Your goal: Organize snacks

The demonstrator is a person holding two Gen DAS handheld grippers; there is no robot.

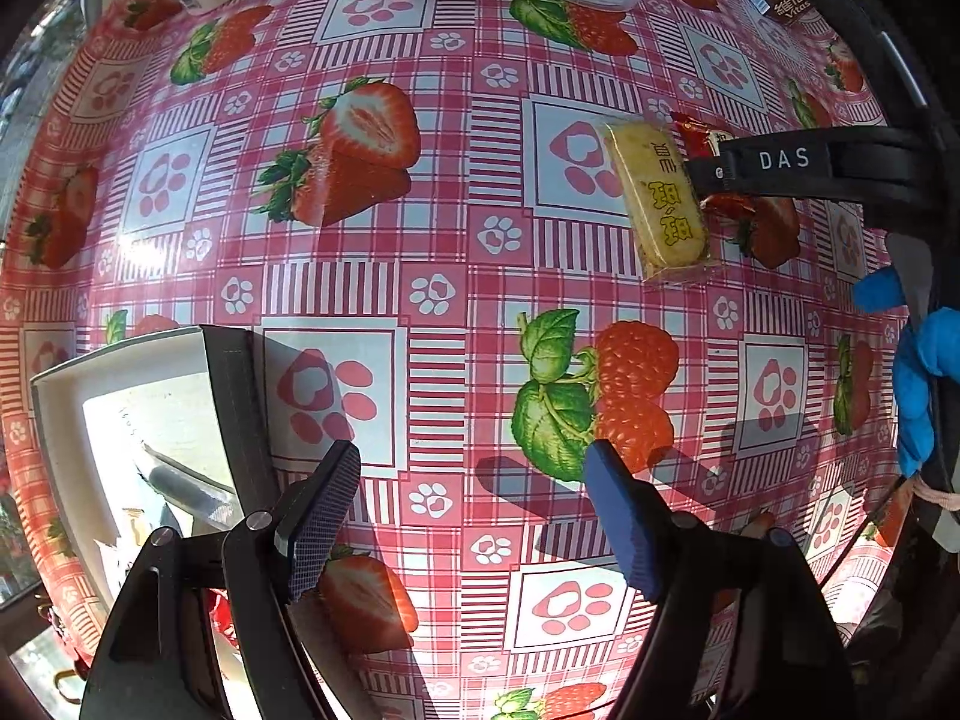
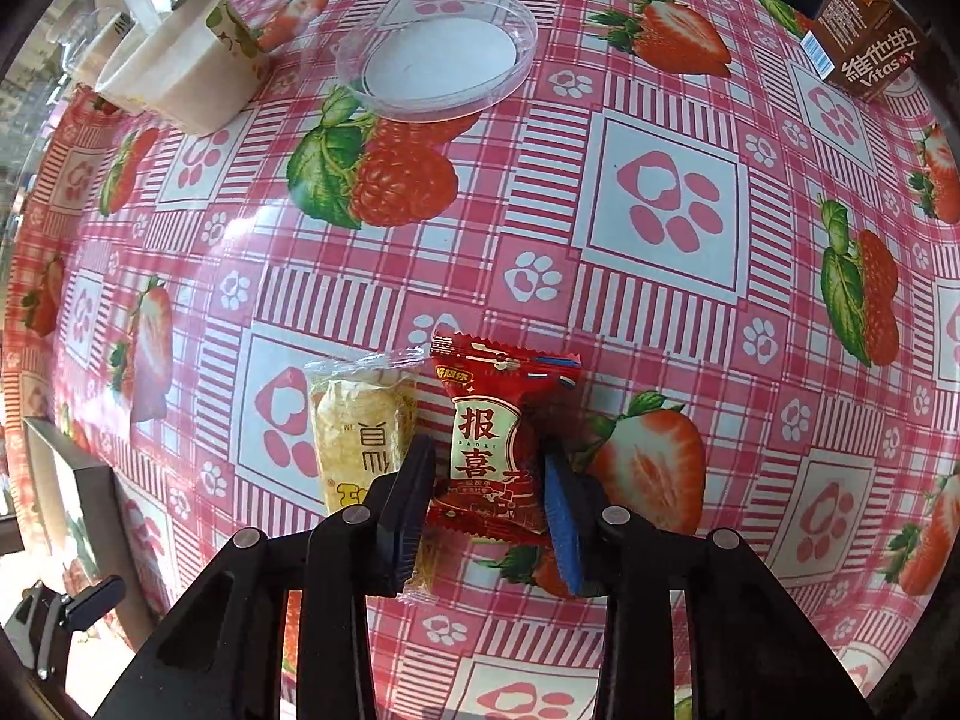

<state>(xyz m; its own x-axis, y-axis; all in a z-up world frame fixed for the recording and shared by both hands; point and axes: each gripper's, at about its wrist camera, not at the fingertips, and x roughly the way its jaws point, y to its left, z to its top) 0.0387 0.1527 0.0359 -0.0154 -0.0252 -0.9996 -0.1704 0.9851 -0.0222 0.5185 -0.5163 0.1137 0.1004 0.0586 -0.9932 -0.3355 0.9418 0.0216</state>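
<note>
Gripping: right gripper [image 2: 487, 501] pinches the red snack [image 2: 489, 450] on the tablecloth [image 2: 660, 192]
Beside it: yellow snack [image 2: 360, 432], touching, untouched
Left gripper [image 1: 474, 516]: wide open, empty, hovering
Box [image 1: 120, 396]: at table edge, contents unclear
Progress: seemingly early; both snacks unsorted

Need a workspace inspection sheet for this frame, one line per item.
Surface: strawberry-print tablecloth, glossy.
Job's things: red snack packet beside yellow snack packet, apparently touching; open white box at the table edge.
Clutter: clear plastic lid, white cups, brown drink carton.
Grippers: right gripper jaws around the red packet, pads at its sides; left gripper jaws open, nothing between them.
Cables: nothing seen.
Surroundings: blue-gloved hand on the right gripper.
</note>
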